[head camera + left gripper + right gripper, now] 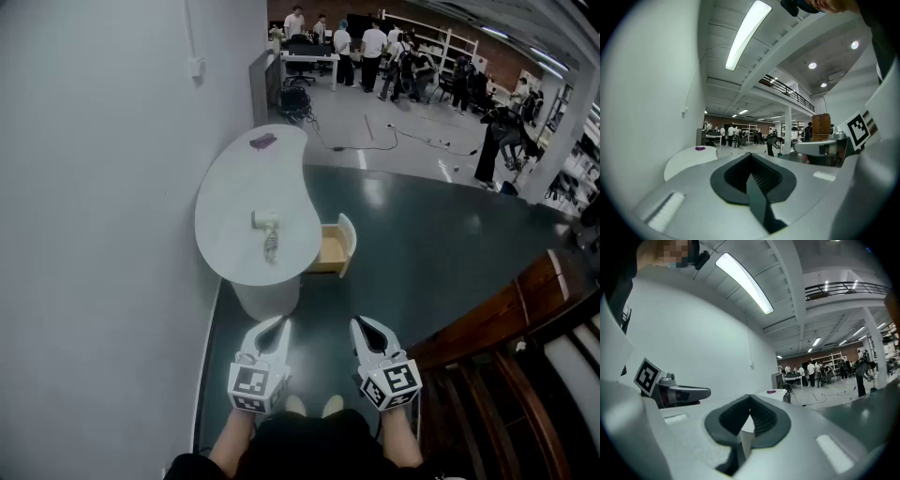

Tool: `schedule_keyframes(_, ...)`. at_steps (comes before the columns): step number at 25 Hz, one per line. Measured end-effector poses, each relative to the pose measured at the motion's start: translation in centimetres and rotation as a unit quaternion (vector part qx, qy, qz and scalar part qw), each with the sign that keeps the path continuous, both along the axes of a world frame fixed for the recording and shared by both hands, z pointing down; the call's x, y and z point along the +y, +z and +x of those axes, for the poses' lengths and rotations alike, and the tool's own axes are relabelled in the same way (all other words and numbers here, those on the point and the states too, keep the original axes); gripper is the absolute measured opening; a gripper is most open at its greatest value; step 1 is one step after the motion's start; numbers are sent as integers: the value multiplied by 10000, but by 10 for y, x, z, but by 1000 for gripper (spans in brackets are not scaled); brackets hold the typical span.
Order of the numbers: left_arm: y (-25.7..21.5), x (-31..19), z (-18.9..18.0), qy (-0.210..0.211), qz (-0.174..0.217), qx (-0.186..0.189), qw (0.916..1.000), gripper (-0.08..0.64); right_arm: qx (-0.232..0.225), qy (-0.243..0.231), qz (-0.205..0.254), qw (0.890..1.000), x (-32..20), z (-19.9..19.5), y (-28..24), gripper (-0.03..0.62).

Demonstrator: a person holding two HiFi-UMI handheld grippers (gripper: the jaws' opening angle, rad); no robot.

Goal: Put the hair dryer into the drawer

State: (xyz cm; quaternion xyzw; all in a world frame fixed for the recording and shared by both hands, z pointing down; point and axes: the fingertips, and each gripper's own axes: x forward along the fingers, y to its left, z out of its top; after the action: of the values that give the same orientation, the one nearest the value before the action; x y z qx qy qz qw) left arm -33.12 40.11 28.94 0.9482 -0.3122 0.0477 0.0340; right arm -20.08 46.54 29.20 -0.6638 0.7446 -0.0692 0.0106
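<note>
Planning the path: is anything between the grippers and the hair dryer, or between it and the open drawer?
Nothing visible does. The hair dryer lies alone on the table, the open drawer just right of it; the purple item sits at the far end. Only floor separates the left gripper and right gripper from the table.

**A:** Both gripper views sit inside a black round border, and straight lines bow hard toward it.

**B:** The light falls from above. A long ceiling tube [743,35] burns out to pure white in the left gripper view, with small spot lamps [812,65] to its right.

**A:** The head view is evenly bright on the left wall [94,187], and the white desk [234,211] is close to washing out.

**B:** The dark floor [422,253] carries pale lamp glare farther off. The near right corner sinks into shadow, while the far hall reads fairly crisp.
</note>
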Motion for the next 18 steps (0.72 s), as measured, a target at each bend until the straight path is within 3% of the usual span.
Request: schedule_keyframes(18, 4, -21, -16, -169, -111, -51, 9998, 6, -6, -99, -126, 9999, -22, -15, 3, 3)
